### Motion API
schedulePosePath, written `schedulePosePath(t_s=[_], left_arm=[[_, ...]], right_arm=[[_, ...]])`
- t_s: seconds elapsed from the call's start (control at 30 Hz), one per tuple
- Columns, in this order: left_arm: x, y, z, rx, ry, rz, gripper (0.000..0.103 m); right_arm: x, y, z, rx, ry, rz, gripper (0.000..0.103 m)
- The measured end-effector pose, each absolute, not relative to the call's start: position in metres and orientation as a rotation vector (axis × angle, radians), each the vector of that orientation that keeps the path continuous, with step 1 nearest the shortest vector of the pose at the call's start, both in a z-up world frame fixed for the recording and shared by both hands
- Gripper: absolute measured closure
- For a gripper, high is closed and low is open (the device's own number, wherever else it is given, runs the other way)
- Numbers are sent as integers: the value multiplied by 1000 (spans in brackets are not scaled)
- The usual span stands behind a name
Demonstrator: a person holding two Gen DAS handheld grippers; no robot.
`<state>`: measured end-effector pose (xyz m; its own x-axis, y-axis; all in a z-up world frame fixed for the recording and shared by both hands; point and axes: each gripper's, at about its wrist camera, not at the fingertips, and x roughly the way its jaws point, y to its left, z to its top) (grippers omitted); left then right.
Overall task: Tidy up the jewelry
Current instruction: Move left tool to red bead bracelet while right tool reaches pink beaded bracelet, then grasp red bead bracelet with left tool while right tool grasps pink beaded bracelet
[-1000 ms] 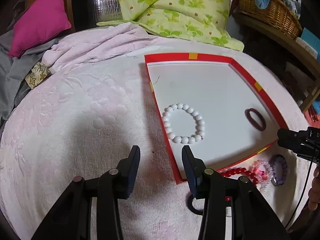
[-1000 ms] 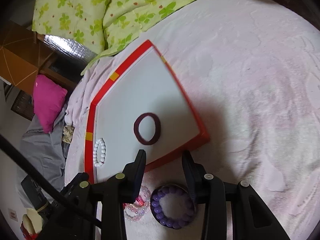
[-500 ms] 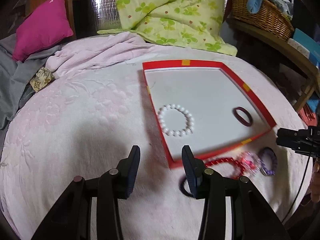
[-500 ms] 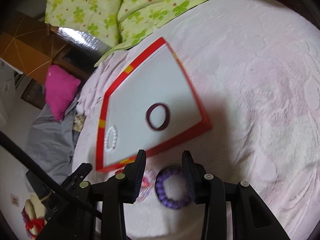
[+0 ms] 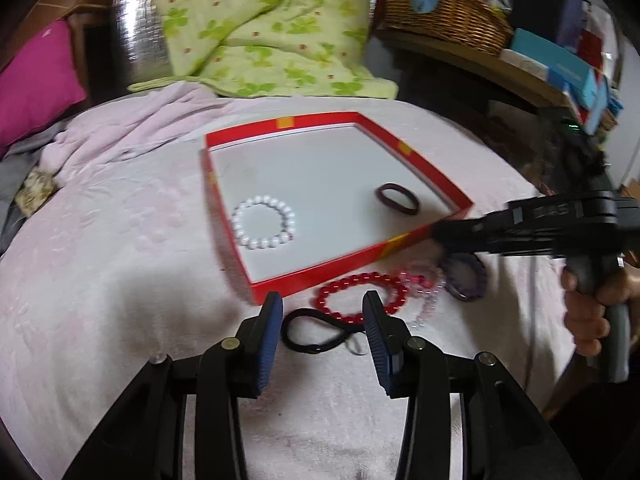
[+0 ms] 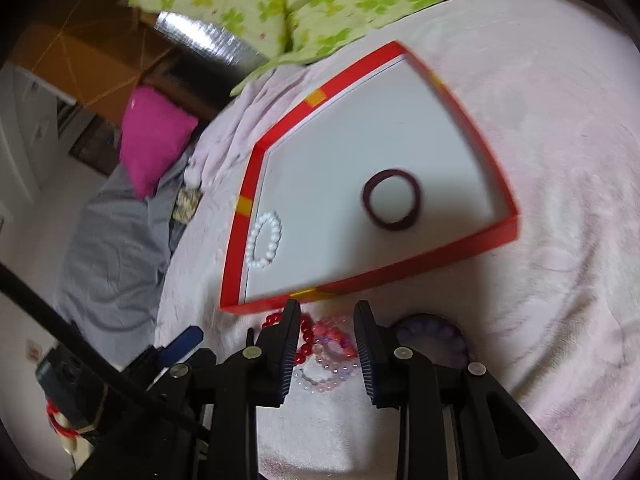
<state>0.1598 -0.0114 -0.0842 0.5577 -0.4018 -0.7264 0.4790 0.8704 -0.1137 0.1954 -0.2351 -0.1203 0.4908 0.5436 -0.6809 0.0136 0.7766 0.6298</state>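
Only in the left view, a black hair tie between the wide-apart, empty hand-held gripper fingers.

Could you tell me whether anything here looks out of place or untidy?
Only two pieces lie inside the red tray: the white bead bracelet and the dark ring bangle. Outside its near wall, on the pink blanket, sit the red bead bracelet, pink bead bracelet, purple bead bracelet and black hair tie, bunched together.
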Motion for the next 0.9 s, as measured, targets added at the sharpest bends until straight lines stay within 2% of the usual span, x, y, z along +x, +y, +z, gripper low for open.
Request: schedulePosePath(t_s=[0.43, 0.5, 0.57, 0.6, 0.63, 0.9], left_arm=[[151, -41, -95, 228, 858, -662, 60], [151, -43, -98, 244, 859, -663, 60], [151, -45, -100, 253, 864, -665, 60], [150, -46, -101, 257, 865, -665, 60], [149, -46, -101, 258, 864, -666, 60], [154, -54, -105, 244, 871, -689, 60]], right_arm=[[203, -211, -141, 396, 1160, 327, 79], [201, -209, -141, 372, 1153, 325, 79], [201, -208, -141, 352, 1142, 305, 89], [202, -208, -142, 349, 1136, 297, 89], [202, -208, -141, 349, 1127, 294, 94], [199, -230, -134, 364, 1079, 217, 95]])
